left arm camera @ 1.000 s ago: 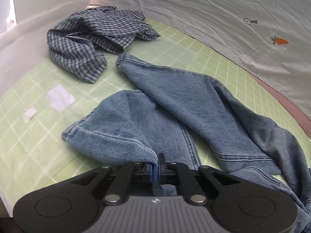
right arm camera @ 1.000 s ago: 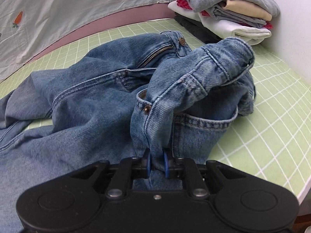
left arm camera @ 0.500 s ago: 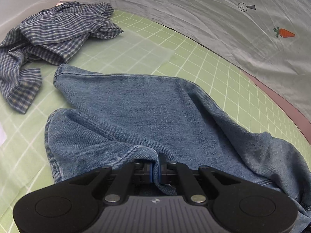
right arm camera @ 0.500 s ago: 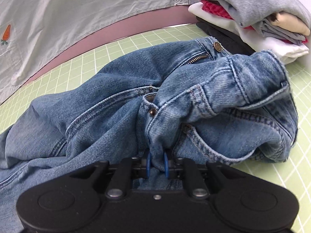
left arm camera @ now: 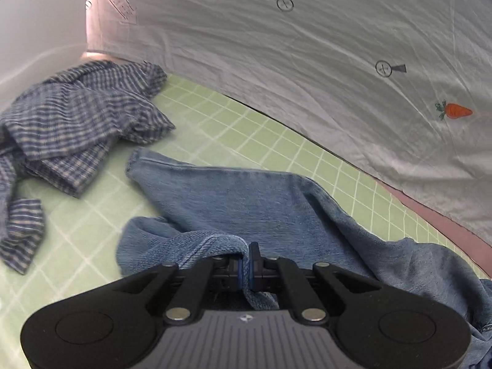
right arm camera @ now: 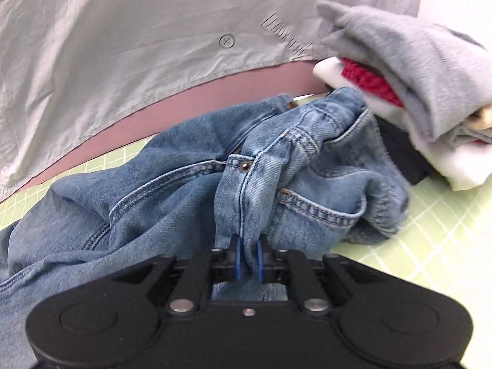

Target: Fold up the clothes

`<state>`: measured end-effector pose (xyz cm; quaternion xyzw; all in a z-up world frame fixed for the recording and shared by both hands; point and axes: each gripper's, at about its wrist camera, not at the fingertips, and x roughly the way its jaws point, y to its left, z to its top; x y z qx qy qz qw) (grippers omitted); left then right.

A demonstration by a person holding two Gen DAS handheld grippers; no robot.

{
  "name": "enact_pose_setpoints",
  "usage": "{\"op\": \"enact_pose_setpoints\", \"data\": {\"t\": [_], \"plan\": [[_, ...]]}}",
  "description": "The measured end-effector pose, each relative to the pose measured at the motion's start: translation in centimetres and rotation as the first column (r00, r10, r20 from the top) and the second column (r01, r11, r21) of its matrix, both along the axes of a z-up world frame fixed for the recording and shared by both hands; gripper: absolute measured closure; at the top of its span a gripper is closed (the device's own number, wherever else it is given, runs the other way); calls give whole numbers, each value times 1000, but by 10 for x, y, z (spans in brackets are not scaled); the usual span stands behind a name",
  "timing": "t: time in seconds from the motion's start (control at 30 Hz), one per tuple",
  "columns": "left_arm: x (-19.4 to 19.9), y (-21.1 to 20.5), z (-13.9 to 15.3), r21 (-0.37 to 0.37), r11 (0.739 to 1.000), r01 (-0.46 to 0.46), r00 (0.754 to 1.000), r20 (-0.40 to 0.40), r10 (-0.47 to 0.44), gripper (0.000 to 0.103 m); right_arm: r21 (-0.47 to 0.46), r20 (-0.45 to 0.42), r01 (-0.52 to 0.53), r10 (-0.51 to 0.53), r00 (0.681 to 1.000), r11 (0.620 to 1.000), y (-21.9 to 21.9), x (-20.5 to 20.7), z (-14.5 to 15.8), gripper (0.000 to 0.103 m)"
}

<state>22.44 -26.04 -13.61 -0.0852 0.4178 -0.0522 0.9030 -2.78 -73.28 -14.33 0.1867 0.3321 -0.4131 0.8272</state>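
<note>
Denim is pinched in both of our tongs: the left tongs [left arm camera: 246,264] are closed tight on a hem fold of the jeans [left arm camera: 255,203] at the leg end, and the right tongs [right arm camera: 247,261] are clamped on the side seam just below the waistband rivet [right arm camera: 245,166]. The jeans lie across the green gridded tabletop [left arm camera: 246,129], legs reaching toward the left where the checked shirt [left arm camera: 70,129] sits crumpled at the far left, and the waist bunched up at the right, just beside or touching the stack of folded clothes [right arm camera: 409,92]; we cannot tell which. To do this step well, we judge we should pull the two ends apart until the cloth goes taut and flat, keeping both grips at the same height so no twist stays in the legs. The waist end needs room, so we would keep it from dragging into the folded stack. The far leg looks fairly smooth, while the near one is rucked under our left grip and wants a gentle shake before it is laid down. Both tools sit low over the tabletop and point roughly level toward the grey sheet [left arm camera: 307,61] at the back.
</note>
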Motion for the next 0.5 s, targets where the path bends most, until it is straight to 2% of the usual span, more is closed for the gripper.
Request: {"op": "enact_pose_setpoints", "data": {"t": [0.13,0.27,0.37,0.5], "plan": [[-47,52,24,54,997,-52,997,59,49,99,-13,-5,69,-69,998,998,30,-69,16,94],[-96,107,29,109,986,-124,990,74,116,99,2,-50,59,-59,997,998,64,-124,15,94],[-121,140,12,128,979,-159,987,17,158,99,15,-116,26,-25,993,1000,96,-150,-2,94],[-144,172,-13,92,974,-209,973,-79,216,92,132,-72,57,-48,996,990,100,-169,-17,93]]}}
